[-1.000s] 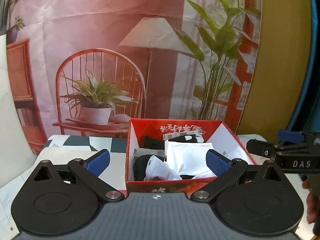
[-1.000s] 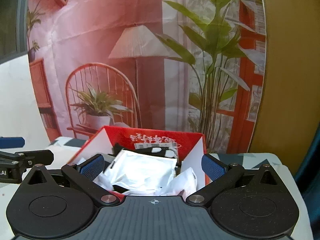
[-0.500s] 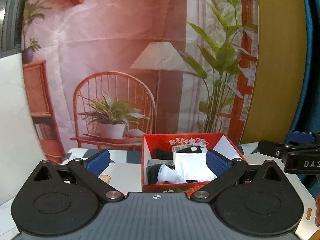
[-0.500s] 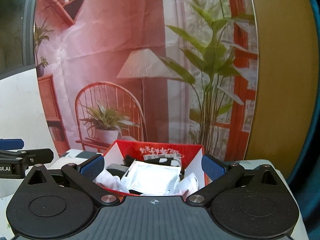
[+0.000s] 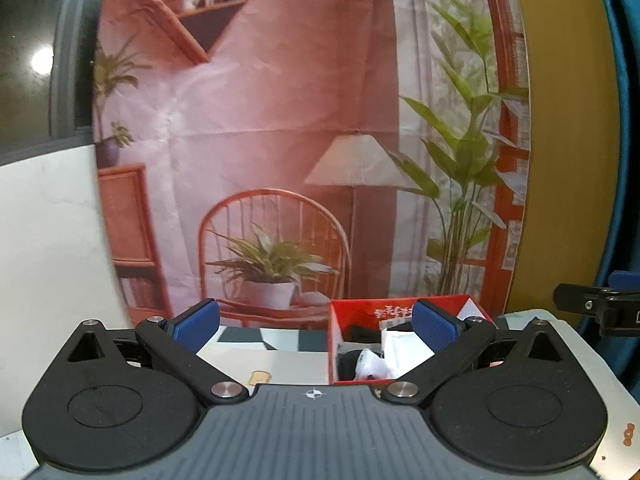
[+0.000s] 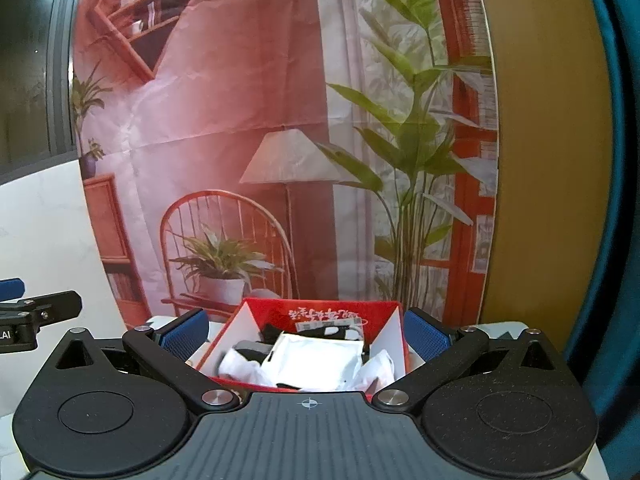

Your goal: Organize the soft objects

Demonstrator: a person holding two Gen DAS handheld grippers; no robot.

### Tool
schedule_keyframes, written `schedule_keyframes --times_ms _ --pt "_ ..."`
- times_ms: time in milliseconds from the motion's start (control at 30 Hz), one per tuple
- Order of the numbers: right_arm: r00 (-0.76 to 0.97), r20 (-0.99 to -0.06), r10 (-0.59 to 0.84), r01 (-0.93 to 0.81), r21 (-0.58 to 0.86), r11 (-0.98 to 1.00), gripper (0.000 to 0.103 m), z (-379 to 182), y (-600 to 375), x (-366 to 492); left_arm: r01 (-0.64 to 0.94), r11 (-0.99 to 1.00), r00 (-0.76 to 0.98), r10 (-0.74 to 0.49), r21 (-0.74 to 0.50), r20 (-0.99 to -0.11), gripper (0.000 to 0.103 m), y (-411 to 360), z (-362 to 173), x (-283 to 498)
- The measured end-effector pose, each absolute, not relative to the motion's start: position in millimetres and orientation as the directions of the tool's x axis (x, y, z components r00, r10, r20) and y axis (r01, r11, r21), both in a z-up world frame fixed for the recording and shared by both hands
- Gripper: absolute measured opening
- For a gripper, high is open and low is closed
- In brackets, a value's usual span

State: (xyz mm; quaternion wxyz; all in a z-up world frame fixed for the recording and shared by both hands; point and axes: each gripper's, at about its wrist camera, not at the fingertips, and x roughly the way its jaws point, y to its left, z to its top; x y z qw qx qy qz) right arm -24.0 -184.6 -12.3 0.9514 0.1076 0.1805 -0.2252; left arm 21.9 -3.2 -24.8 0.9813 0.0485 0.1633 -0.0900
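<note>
The soft goods — a white pouch (image 6: 316, 356) lying on rolled black and white socks (image 6: 240, 360) — fill the red box (image 6: 320, 312) and look light, limp and a little slick, so a pinch on a pouch edge or the middle of a roll should hold best. The left gripper (image 5: 316, 326) and right gripper (image 6: 306, 332) both gape wide and carry nothing, held back from the box. The box stands on a pale table (image 5: 280, 362) before a printed backdrop (image 6: 240, 100) — chair, lamp, plants.
</note>
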Motion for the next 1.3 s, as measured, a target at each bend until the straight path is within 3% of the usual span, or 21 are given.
schedule_keyframes --times_ms 667,1300 --pt "0.808 -0.378 -0.452 0.517 0.089 0.851 0.103 -5 -171 -53 0.173 0.979 0.941 -0.132 0.109 -0.313 0.103 0 -19 -2" --pt "0.801 -0.390 -0.455 0.522 0.081 0.849 0.103 -9 -173 -50 0.170 0.983 0.933 -0.136 0.074 -0.334 0.103 6 -22 3"
